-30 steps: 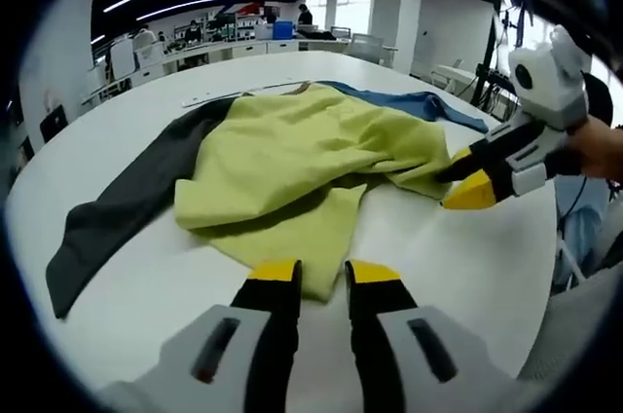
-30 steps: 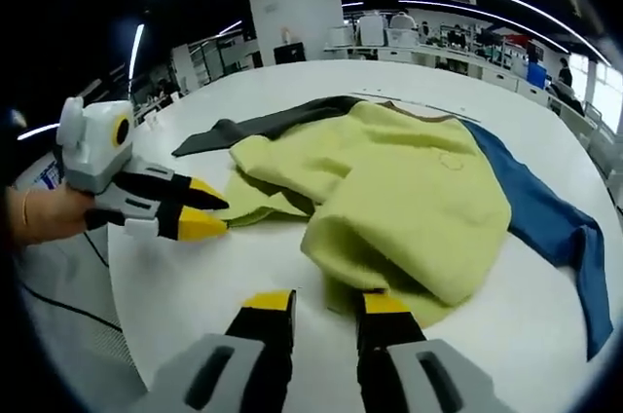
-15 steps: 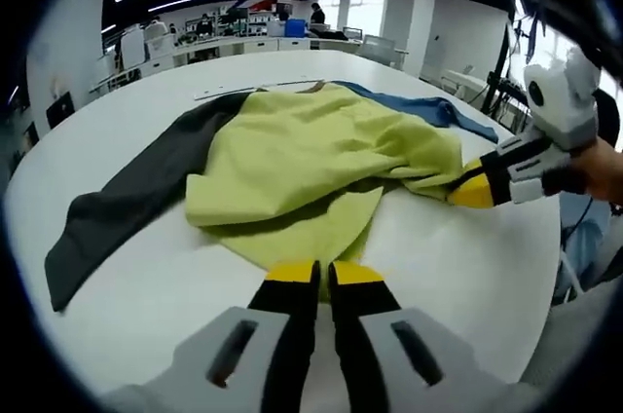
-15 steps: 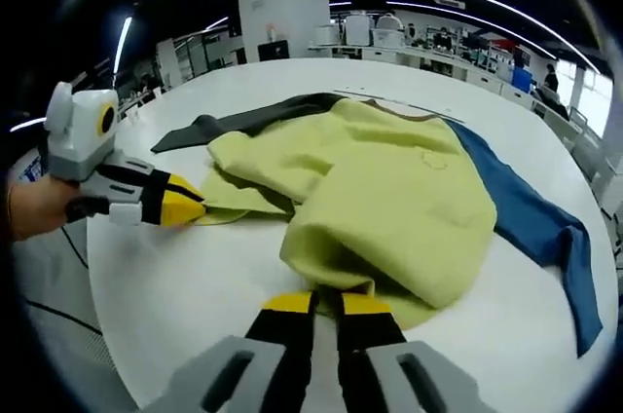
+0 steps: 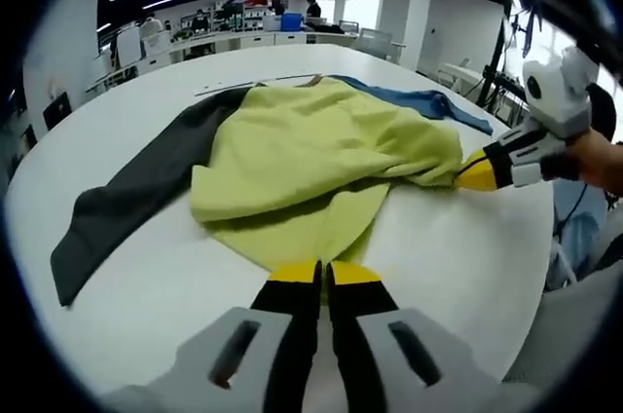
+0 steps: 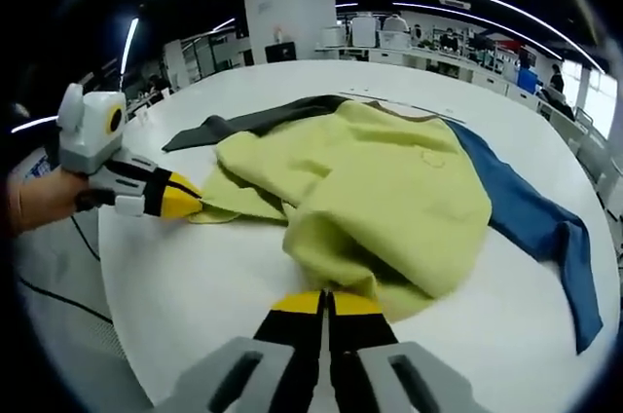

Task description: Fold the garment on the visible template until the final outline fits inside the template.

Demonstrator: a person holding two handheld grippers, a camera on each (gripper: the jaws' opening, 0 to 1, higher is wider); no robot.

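A yellow-green garment [image 5: 311, 150] lies bunched on the round white table [image 5: 458, 247]. Its dark grey sleeve [image 5: 136, 199] trails left and its blue sleeve [image 5: 419, 101] runs off at the far right. My left gripper [image 5: 323, 269] is shut on the near hem. The right gripper [image 5: 470, 174] enters from the right, pinching the garment's other edge. In the right gripper view the garment [image 6: 389, 189] shows its grey sleeve [image 6: 253, 121] and blue sleeve [image 6: 535, 218]. There my right gripper [image 6: 327, 301] is shut on the hem, and the left gripper [image 6: 185, 204] grips a corner at left.
A thin pale strip [image 5: 243, 90] lies on the table behind the garment. A person's hand [image 5: 599, 155] holds the right gripper, and another hand [image 6: 39, 204] holds the left. The table edge [image 6: 107, 267] is close. Desks and shelves stand far behind.
Both grippers stood open just short of the hem one second ago. Each has since moved in and shut on the yellow fabric, which is pulled slightly tighter.
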